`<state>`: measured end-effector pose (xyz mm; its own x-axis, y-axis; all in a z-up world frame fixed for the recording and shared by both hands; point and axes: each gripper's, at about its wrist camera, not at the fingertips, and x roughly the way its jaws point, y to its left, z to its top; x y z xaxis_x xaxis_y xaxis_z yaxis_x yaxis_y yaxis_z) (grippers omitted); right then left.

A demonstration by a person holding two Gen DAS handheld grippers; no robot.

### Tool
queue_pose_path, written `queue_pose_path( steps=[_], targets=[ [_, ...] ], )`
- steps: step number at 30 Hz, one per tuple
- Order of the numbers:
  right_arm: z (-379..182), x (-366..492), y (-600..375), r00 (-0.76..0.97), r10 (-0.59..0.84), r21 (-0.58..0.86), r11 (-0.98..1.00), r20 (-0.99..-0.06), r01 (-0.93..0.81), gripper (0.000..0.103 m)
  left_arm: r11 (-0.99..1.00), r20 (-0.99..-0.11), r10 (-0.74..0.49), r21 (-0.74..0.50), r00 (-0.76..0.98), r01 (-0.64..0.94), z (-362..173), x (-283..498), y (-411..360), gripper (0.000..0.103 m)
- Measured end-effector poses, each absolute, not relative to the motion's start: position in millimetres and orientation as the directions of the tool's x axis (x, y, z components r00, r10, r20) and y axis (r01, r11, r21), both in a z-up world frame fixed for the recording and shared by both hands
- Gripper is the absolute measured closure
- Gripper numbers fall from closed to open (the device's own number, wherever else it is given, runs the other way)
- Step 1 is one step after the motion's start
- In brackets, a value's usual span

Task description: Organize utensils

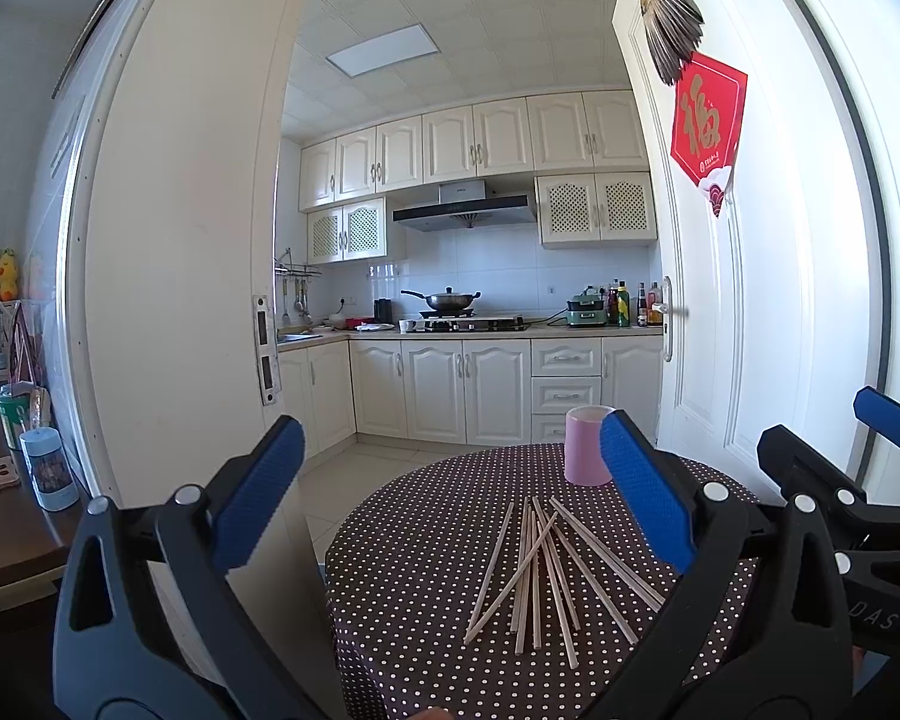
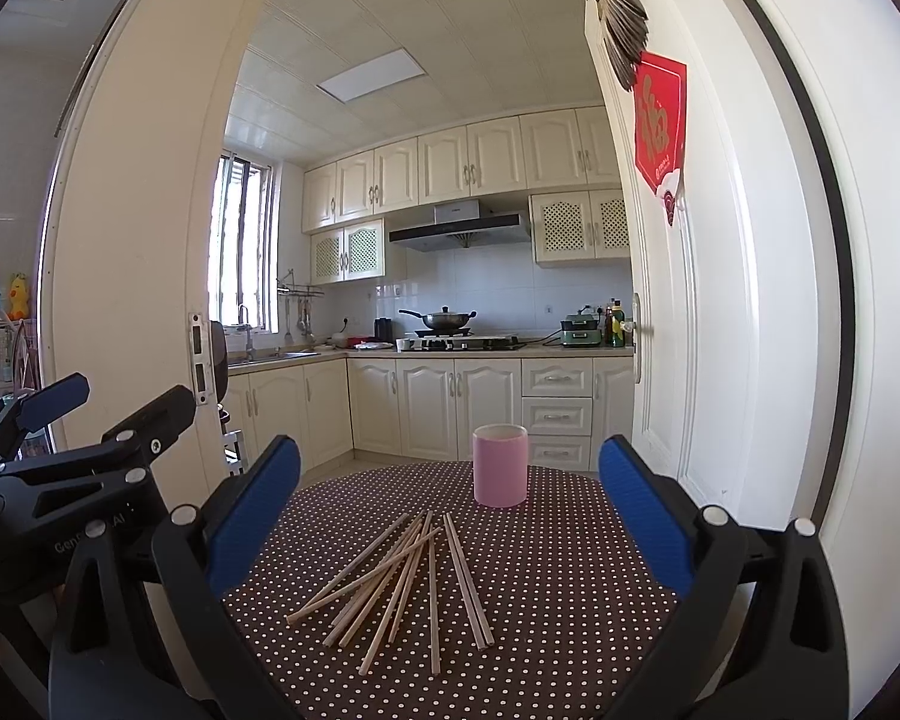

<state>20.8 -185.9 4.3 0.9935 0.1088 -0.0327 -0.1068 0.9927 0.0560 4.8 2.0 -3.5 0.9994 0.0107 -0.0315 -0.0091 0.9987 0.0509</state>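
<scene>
Right wrist view shows the right gripper [image 2: 450, 516] spread wide and holding nothing, hovering over a round table [image 2: 570, 570] covered in a brown polka-dot cloth. A loose pile of wooden chopsticks [image 2: 408, 576] lies fanned out (several crossing one another) near the middle, with a pink cup [image 2: 500, 474] upright just beyond at the far edge. Left wrist view shows the left gripper [image 1: 450, 492] likewise spread and holding nothing, with the chopsticks [image 1: 546, 570] and cup [image 1: 585, 450] ahead.
</scene>
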Motion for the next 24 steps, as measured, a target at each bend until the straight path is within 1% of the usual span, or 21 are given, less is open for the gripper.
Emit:
queue_pose_path(
  steps=[24],
  targets=[
    [2.4, 25.1, -187.3, 0.993, 0.106, 0.05, 0.993, -0.052, -0.103, 0.007, 0.998, -0.055, 0.013, 0.054, 0.998, -0.01, -7.5, 11.5, -0.5, 0.006]
  ],
)
